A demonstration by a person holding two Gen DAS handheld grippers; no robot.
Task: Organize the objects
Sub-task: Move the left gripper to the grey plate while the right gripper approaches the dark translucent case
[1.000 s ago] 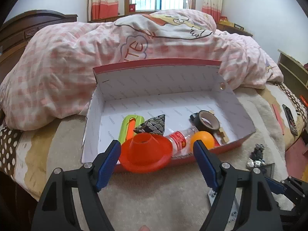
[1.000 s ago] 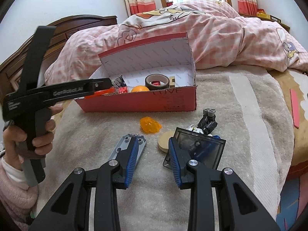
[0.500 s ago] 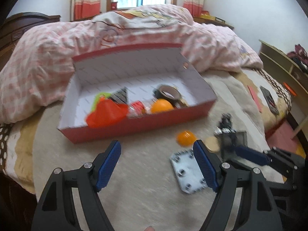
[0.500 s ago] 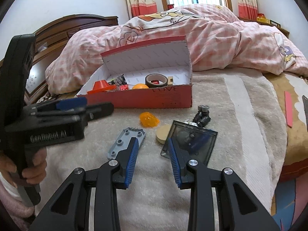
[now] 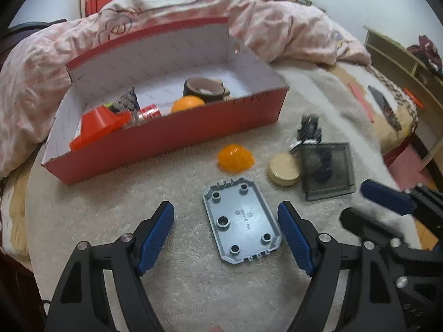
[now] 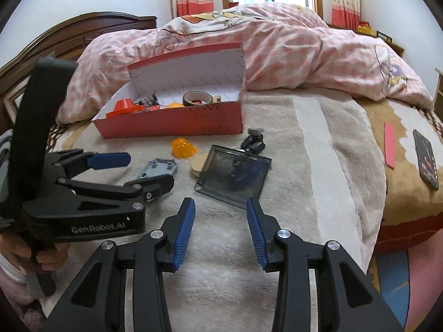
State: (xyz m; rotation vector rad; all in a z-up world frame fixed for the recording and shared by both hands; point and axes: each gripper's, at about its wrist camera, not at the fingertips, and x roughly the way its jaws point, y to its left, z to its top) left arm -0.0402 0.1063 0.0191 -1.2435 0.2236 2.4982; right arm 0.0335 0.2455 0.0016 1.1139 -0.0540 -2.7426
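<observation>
A red box point(image 5: 177, 138) point(image 6: 177, 123) on the bed holds an orange cone point(image 5: 102, 123), a tape roll point(image 5: 203, 88), an orange ball point(image 5: 187, 103) and a small bottle. On the blanket lie a grey plastic plate point(image 5: 242, 220) point(image 6: 159, 167), an orange dome point(image 5: 235, 157) point(image 6: 182, 148), a tan disc point(image 5: 283, 166), a dark clear square lid point(image 5: 326, 170) point(image 6: 234, 175) and a black toy point(image 5: 310, 128) point(image 6: 253, 141). My left gripper point(image 5: 225, 233) point(image 6: 138, 171) is open and empty, straddling the grey plate. My right gripper point(image 6: 220, 228) is open and empty, just before the dark lid.
A pink checked duvet point(image 6: 277, 49) is piled behind the box. A phone point(image 6: 426, 159) and a red strip point(image 6: 389, 145) lie at the bed's right edge. A wooden headboard point(image 6: 69, 36) stands at the left, a shelf point(image 5: 401, 58) at the right.
My left gripper has let go of the orange cone into the box, pulled back and come down over the grey plate. My right gripper has opened wider.
</observation>
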